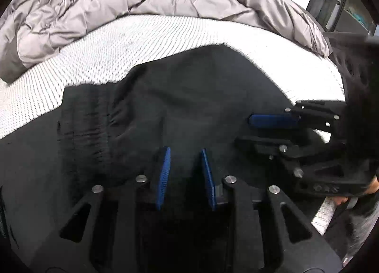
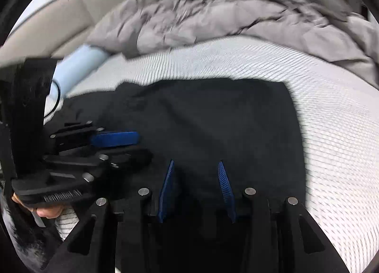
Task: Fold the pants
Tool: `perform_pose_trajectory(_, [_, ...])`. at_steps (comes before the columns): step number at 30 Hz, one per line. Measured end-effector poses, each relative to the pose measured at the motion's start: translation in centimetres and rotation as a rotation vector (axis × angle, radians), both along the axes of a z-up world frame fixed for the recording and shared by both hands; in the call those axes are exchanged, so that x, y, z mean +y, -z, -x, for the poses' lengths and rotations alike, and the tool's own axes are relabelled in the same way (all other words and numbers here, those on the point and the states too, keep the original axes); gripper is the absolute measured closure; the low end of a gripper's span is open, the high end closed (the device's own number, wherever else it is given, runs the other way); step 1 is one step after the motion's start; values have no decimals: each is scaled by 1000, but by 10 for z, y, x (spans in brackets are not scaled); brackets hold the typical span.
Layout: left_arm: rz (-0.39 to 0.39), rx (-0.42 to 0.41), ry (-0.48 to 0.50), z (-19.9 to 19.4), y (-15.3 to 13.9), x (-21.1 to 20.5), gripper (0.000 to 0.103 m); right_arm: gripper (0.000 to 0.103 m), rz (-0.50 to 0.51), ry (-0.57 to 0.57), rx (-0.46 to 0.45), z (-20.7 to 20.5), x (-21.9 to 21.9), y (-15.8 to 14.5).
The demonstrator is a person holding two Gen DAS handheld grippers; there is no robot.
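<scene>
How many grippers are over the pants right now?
2. The left gripper is over the pants near the waistband; the right gripper is beside it, toward the pants' other edge.

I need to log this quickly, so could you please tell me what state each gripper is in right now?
Left gripper: open, fingers apart over the black pants, gripping nothing.
Right gripper: open, fingers apart over the pants, gripping nothing.

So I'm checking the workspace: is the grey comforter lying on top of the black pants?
No, the grey comforter is bunched at the far side, with bare mattress between it and the black pants.
</scene>
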State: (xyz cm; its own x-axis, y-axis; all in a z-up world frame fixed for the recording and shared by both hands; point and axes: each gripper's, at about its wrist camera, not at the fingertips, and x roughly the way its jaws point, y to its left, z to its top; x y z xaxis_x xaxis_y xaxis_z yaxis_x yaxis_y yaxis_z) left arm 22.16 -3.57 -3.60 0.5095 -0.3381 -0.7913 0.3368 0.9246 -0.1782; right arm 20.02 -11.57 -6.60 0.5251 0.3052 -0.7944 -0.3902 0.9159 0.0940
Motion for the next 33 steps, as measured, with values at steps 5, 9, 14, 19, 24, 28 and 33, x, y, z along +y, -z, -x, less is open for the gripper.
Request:
perform_pose_trajectory(5, [92,7,-15,6,-1,31,81,66,147,164,-48,-1,-36,2])
perform_pose_trajectory(9, [-2,-21,-21,11,-2,18,81,66,124,153,-41,-2,-45,1])
perform_pose_trajectory(14, [42,-109,-27,15,-39,12,71,66,-19,140,-57,4,-38,-23])
perform_pose_trajectory(19, [18,43,-11,-40,-6,3,66,65,-90,47,-9,-21,-11,-16])
perform_pose_trajectory(24, [132,105,-31,-50,3,42,81,68,-14,19,58,-35,-1,-1])
perform_pose_trajectory(28, [206,108,-38,-45,3,67,82,68,214,169,-10,-30,-32,3])
perform_pose_trajectory(33, [129,22,-67,-37,-29,63,81,68,73,154,-37,-25,-35,-18])
